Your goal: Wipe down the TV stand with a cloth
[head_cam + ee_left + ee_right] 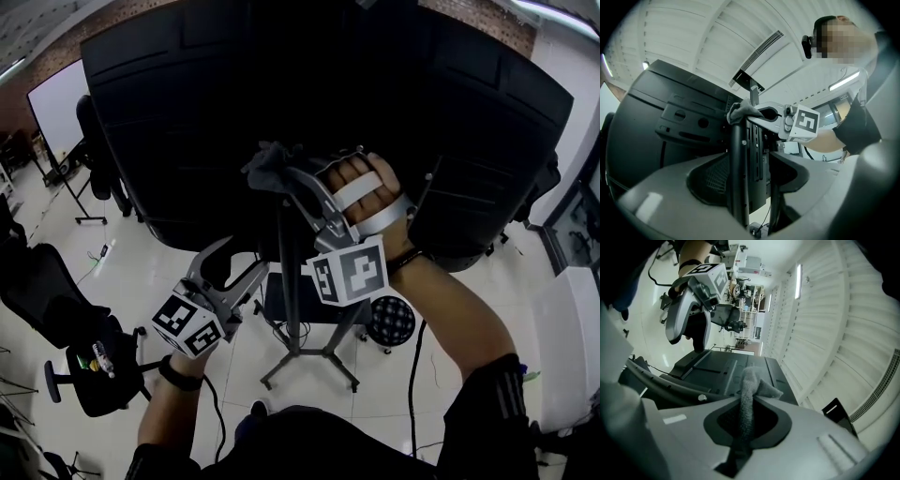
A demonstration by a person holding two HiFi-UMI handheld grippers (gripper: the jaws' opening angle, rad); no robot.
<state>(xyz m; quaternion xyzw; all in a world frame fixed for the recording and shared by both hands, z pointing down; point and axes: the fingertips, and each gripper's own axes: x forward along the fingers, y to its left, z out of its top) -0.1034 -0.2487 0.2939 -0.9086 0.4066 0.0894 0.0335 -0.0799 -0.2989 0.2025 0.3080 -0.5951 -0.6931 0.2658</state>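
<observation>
The TV stand's black pole (289, 272) rises from splayed feet (305, 361) behind the black back of the TV (187, 112). My right gripper (281, 178) is shut on a grey cloth (267, 169), which it holds against the top of the pole. In the right gripper view the cloth (749, 394) stands pinched between the jaws of the right gripper (746, 423). My left gripper (251, 270) hangs lower, just left of the pole, jaws apart. In the left gripper view the pole (739, 178) shows through the gap, with the cloth (740, 110) above it.
A black office chair (84, 366) stands on the pale floor at the left. A round mesh stool (391, 321) sits right of the stand's feet. A whiteboard (56, 108) is at the far left, and cables trail across the floor.
</observation>
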